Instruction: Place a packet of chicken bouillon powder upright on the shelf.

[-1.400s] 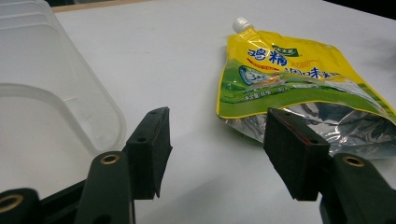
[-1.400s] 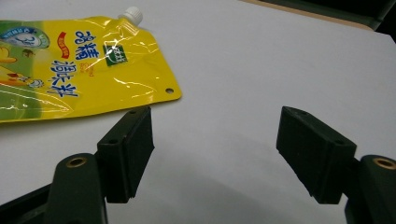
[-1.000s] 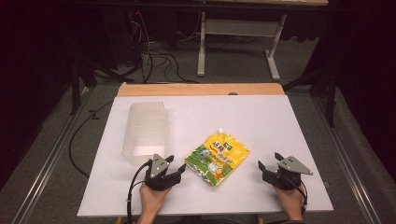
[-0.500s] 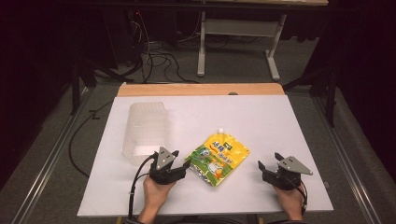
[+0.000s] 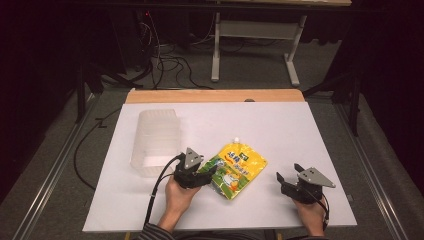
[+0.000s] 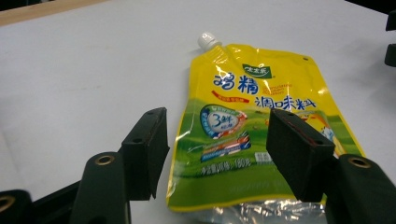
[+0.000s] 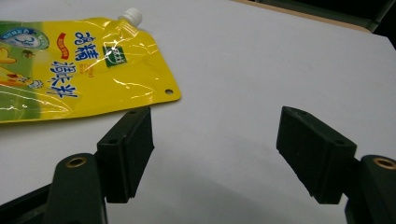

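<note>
Left gripper [image 6: 212, 154] hovering wide over yellow spouted pouch [image 6: 254, 126], jaws just been opening, nothing pinched; pouch looking soft, slick, floppy; grabbing bottom edge seeming best. Right gripper [image 7: 215, 154] idling wide.

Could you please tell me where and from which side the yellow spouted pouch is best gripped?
Probably the bottom edge of the yellow pouch, approached from the person's side by the open left gripper. It lies flat, spout pointing away, and that edge already sits between the fingers.
</note>
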A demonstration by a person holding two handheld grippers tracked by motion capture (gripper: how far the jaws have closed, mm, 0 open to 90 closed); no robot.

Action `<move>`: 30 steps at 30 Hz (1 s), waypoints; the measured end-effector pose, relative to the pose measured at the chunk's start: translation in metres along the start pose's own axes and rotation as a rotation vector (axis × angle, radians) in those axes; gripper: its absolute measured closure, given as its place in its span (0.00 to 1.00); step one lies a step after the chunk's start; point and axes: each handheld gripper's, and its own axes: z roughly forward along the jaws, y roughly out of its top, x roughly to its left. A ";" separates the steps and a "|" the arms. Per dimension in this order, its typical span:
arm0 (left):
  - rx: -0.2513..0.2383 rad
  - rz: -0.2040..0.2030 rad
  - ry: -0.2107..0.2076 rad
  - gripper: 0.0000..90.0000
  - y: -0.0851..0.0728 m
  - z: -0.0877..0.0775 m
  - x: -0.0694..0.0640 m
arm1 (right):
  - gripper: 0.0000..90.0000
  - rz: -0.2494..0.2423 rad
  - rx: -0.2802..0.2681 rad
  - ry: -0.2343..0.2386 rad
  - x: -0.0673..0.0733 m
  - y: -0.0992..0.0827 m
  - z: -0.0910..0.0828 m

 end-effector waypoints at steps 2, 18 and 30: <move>0.011 0.003 -0.003 0.42 0.005 0.006 0.000 | 0.31 0.000 0.002 -0.002 0.000 0.000 0.000; 0.148 -0.031 -0.035 0.36 0.034 0.055 0.009 | 0.31 -0.005 -0.001 -0.002 0.001 0.000 0.000; 0.247 -0.020 -0.062 0.33 0.038 0.085 0.010 | 0.31 -0.007 0.001 -0.002 0.001 0.000 0.000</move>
